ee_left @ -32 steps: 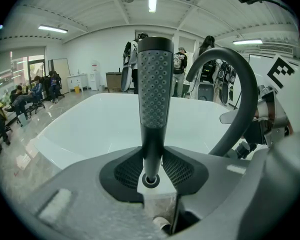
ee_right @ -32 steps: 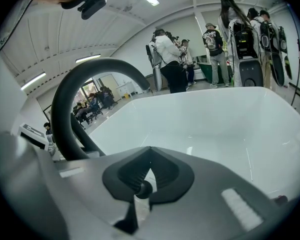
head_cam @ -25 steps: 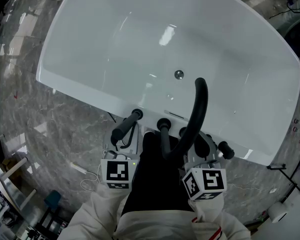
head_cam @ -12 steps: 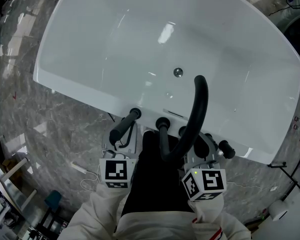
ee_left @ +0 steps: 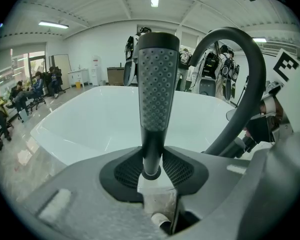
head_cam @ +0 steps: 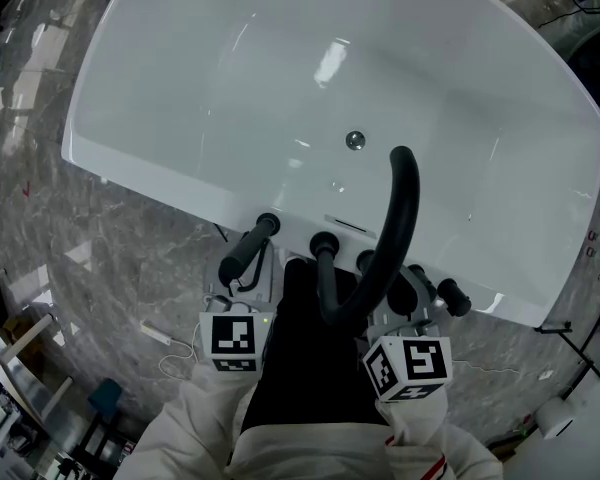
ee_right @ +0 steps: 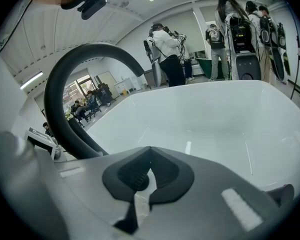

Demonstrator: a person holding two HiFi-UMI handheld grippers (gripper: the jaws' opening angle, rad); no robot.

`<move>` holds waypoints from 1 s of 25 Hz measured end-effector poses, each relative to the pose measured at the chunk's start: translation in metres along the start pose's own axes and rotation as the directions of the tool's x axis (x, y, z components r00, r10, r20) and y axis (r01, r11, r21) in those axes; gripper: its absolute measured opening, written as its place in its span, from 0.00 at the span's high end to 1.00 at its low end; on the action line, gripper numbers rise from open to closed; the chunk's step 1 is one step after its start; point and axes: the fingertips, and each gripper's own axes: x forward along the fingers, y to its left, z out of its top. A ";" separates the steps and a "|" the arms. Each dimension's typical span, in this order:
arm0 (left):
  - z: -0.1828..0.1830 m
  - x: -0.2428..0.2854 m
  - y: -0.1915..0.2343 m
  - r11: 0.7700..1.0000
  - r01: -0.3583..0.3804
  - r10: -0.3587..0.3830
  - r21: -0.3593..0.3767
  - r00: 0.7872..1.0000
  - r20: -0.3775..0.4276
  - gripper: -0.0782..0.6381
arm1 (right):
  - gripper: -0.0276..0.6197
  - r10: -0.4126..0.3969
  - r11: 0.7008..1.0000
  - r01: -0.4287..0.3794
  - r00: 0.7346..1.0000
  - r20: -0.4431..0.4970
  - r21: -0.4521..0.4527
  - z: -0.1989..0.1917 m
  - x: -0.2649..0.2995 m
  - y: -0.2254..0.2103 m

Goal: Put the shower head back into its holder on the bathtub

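The black shower head (head_cam: 248,250) has a dotted face and stands upright in the left gripper view (ee_left: 157,84). My left gripper (head_cam: 242,270) is shut on its thin handle, which is pinched between the pads (ee_left: 151,171). It hangs just outside the near rim of the white bathtub (head_cam: 180,183). My right gripper (head_cam: 412,293) is at the rim to the right, its jaws together (ee_right: 147,176) with nothing between them. Black fittings (head_cam: 325,244) stand on the rim between the grippers. I cannot tell which one is the holder.
A tall black curved spout (head_cam: 395,218) arches over the tub between the grippers, near the right one (ee_right: 65,99). The drain (head_cam: 355,140) sits in the tub floor. Grey marble floor (head_cam: 100,268) surrounds the tub. People stand and sit in the background (ee_right: 167,59).
The head view has shifted slightly, so the tub sits a little higher in the picture. Both grippers and the shower head keep their places.
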 end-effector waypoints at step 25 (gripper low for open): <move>-0.007 0.008 -0.004 0.998 -0.039 0.039 0.044 0.999 0.000 0.71 | 0.95 -0.003 1.000 0.003 1.000 -0.027 0.008 -0.009 0.007 -0.002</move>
